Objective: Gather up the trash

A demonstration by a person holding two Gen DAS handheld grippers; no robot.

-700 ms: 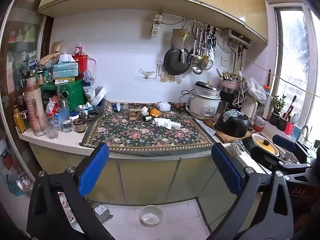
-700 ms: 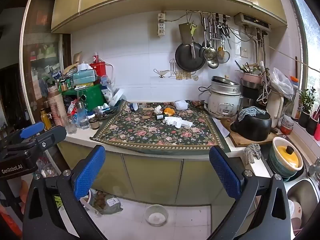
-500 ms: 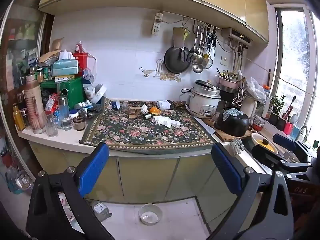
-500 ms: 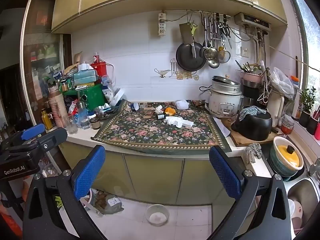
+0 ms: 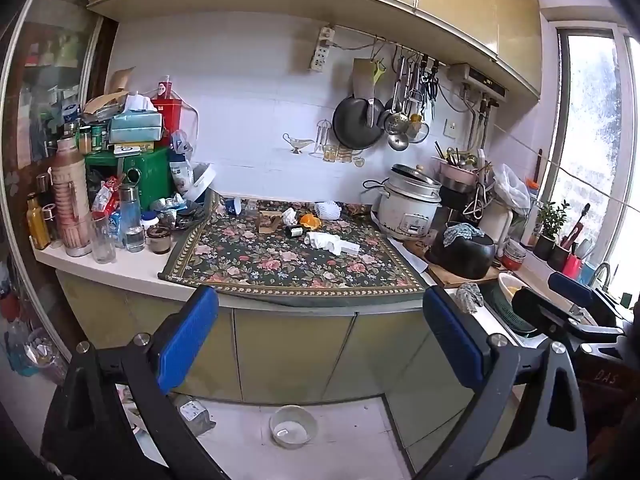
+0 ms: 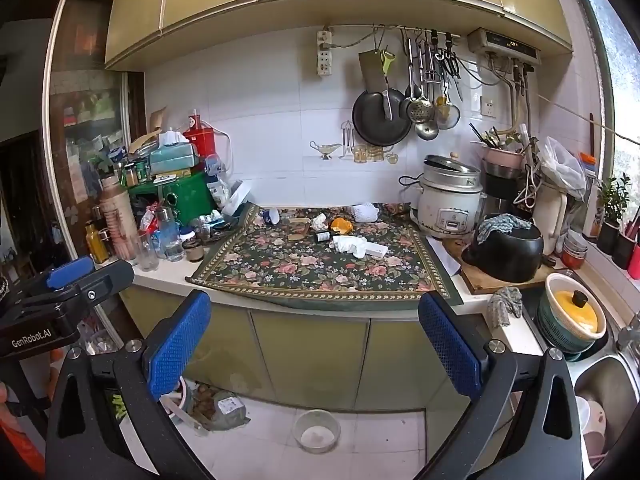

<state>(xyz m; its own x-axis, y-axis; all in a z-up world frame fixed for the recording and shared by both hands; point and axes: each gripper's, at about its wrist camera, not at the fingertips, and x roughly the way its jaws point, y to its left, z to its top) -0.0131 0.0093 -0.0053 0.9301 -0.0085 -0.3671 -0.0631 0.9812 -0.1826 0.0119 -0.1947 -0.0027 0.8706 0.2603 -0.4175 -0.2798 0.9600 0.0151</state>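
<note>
- Blue-padded jaws on both tools: the left gripper (image 5: 320, 336) has its jaws spread wide apart with nothing between them, hanging out in front of the lower cabinets, well short of the counter.
- Same deal with the right gripper (image 6: 316, 340), jaws fully apart and empty, also held back from the counter edge.
- The trash sits toward the back of the floral mat (image 6: 304, 268) on the counter: a crumpled white tissue (image 6: 350, 245), a flat white box (image 6: 376, 251) touching the tissue's right side, and an orange peel (image 6: 341, 224) just behind them.
- There's also a small dark bottle (image 6: 322, 236) lying just left of the tissue, a smaller paper wad (image 6: 319, 221) behind it, and a piece of brown cardboard (image 6: 298, 229) to the left.
- A white netted wrapper (image 6: 366, 212) sits near the back edge of the mat.
- Right of the mat stands a white rice cooker (image 6: 450, 200), and a black pot (image 6: 506, 254) rests on a wooden board.
- Left end of the counter is crammed with bottles, glasses and a green box (image 6: 188, 194).
- On the floor below, a small white bowl (image 6: 316, 430).
</note>
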